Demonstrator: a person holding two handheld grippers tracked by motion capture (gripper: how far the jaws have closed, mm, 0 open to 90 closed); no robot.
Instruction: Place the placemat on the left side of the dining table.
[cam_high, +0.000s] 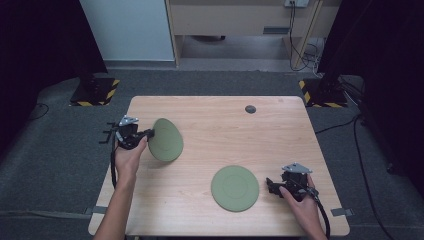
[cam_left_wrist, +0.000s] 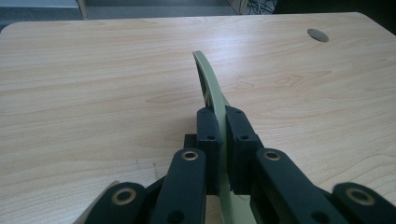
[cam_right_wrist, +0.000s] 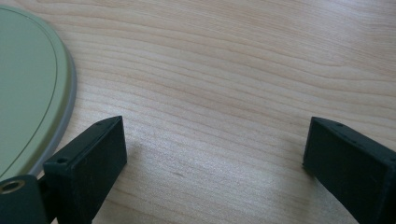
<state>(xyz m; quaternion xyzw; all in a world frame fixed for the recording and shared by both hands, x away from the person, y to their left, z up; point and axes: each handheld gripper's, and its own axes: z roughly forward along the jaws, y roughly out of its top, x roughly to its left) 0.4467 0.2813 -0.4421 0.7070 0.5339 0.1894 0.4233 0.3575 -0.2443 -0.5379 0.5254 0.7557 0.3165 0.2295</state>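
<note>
green plate held on edge over the worktop

the left gripper (cam_high: 150, 133) has its fingers (cam_left_wrist: 208, 140) clenched on the rim of a green plate (cam_high: 166, 139), held tilted on edge above the left side of the worktop (cam_high: 220, 125), its face turned toward the middle and its long line running away from the hand. with so narrow a bite, the plate could pivot or slip out. the right gripper (cam_high: 272, 186) rests with fingers released just beside a second plate (cam_high: 235, 188) lying flat.
</note>
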